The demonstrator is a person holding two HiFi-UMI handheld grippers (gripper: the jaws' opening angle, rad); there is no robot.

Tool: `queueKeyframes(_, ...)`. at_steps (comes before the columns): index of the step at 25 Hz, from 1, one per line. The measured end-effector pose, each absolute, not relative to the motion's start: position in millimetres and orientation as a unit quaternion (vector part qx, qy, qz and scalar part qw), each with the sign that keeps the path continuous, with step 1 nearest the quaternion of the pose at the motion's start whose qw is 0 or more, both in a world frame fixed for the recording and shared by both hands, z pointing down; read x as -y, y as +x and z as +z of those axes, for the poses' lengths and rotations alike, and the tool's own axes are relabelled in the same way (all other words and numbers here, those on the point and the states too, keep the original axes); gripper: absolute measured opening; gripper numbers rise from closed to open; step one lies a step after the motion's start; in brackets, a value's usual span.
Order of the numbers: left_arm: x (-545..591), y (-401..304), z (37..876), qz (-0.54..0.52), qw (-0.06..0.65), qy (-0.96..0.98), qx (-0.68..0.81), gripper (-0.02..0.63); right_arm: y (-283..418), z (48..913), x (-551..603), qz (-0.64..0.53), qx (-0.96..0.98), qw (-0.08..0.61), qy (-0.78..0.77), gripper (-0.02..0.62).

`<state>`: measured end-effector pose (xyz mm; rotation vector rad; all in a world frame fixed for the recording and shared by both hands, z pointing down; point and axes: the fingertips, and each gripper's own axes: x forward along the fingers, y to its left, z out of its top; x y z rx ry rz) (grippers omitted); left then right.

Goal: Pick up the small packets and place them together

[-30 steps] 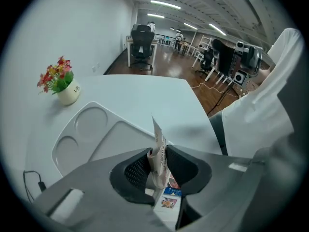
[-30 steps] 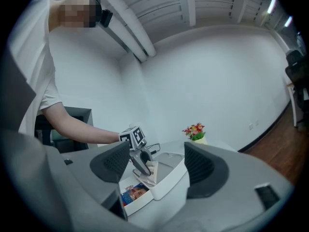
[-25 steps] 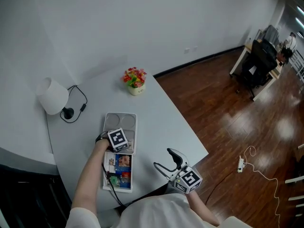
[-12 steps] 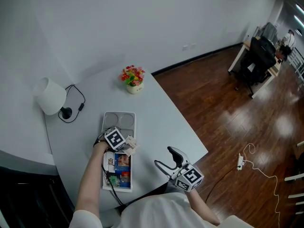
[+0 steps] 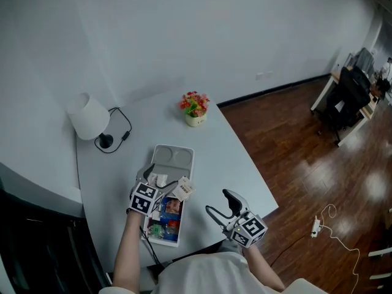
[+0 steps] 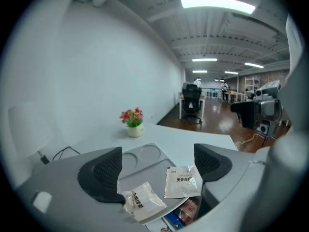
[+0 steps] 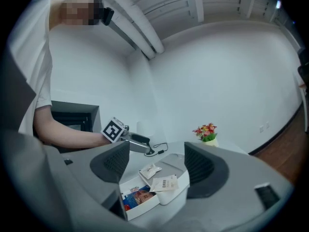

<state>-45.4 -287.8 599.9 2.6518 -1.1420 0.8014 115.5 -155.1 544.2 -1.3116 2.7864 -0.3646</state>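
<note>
Now nearer packet (image 6: 140,200) slants diagonally; farther packet (image 6: 182,181) points straight ahead.

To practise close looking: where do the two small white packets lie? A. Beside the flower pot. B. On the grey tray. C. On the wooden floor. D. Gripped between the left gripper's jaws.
B: the nearer packet and the farther packet both lie on the grey tray; the left gripper is open, holding nothing.
</note>
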Motion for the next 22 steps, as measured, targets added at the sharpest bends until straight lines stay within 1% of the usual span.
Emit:
queueKeyframes(3,261.6,-73.7,570.7,0.195,0.062,0.869,0.451,0.471,102.5,536.9,156.6,-0.107,-0.905,0.024,-0.410,0.353)
queueKeyframes(7,214.5,-107.0,541.1,0.087,0.078,0.844,0.523,0.471,86.0,523.3,154.0,-0.088,-0.915,0.031,-0.393,0.353)
queueKeyframes(11,172.1,-147.0,521.0,0.027,0.039,0.793,0.608,0.469,73.1,511.2,149.4,-0.067,-0.921,0.034,-0.382,0.353)
queueKeyframes(13,148.8,-160.0,514.7,0.008,0.027,0.775,0.631,0.436,66.7,511.3,144.9,-0.065,-0.924,0.032,-0.376,0.353)
queueKeyframes(17,112.7,-164.2,507.6,0.003,0.014,0.768,0.640,0.435,55.8,520.1,135.7,-0.057,-0.929,0.015,-0.365,0.353)
queueKeyframes(19,103.9,-165.0,512.9,0.018,0.007,0.766,0.643,0.432,52.7,520.7,132.8,-0.027,-0.928,-0.006,-0.372,0.353)
queueKeyframes(22,94.5,-170.1,529.5,0.030,0.020,0.761,0.648,0.426,49.3,517.0,129.7,0.012,-0.923,-0.029,-0.382,0.350)
